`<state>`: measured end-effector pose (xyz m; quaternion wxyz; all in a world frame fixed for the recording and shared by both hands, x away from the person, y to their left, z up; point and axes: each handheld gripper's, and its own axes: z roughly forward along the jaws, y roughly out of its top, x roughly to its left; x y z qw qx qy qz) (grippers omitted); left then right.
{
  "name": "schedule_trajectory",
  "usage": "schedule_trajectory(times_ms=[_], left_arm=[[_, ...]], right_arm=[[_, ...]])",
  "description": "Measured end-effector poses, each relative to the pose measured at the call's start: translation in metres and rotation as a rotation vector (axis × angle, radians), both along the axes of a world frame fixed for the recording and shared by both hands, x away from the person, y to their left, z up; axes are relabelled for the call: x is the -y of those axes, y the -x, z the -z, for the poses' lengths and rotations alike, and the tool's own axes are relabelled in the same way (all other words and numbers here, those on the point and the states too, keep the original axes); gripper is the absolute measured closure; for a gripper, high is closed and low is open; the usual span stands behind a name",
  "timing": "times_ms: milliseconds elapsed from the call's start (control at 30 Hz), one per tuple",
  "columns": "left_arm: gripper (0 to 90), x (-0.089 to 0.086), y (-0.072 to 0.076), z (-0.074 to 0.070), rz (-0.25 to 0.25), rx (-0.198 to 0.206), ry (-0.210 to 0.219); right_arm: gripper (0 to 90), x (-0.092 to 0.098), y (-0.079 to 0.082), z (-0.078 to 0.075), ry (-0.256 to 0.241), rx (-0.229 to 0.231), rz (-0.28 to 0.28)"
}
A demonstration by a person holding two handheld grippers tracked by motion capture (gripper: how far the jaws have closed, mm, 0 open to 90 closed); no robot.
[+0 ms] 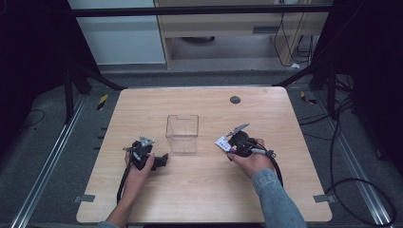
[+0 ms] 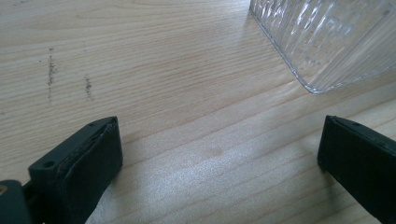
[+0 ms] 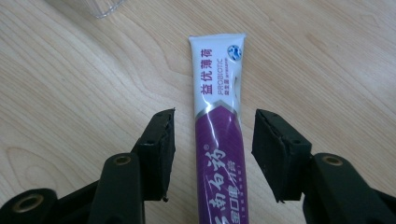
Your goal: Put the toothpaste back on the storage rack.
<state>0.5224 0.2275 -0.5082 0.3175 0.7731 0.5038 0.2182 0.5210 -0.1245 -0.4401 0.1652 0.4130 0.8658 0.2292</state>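
In the high view, a clear ribbed plastic box point(image 1: 182, 133) stands open-topped near the middle of the light wooden table point(image 1: 204, 199). The left claw point(image 1: 161, 159) rests on the table just left of and nearer than the box, held in the person's left hand point(image 1: 138, 173). The right claw point(image 1: 223, 143) lies right of the box in the right hand point(image 1: 252, 161), with a white and purple toothpaste tube point(image 1: 223, 142) at its tip.

In the left gripper view, the left claw point(image 2: 219, 149) is spread wide with bare table between its jaws; the box's corner point(image 2: 327, 42) sits beyond them, apart.

In the right gripper view, the right claw point(image 3: 212, 140) straddles the tube point(image 3: 219, 135), which lies flat on the table. The jaws are parted, with a gap on each side of the tube.
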Motion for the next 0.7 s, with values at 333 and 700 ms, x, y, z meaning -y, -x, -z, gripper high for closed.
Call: schedule_trajectory(times_ms=[333,700], left_arm=[[0.0,0.0,0.0,0.0,0.002,0.001,0.001],[0.0,0.0,-0.001,0.0,0.004,0.001,0.0]], right_arm=[[47.8,-0.011,-0.015,-0.009,0.021,-0.034,-0.041],[57.7,-0.012,-0.029,0.001,0.032,-0.074,-0.041]])
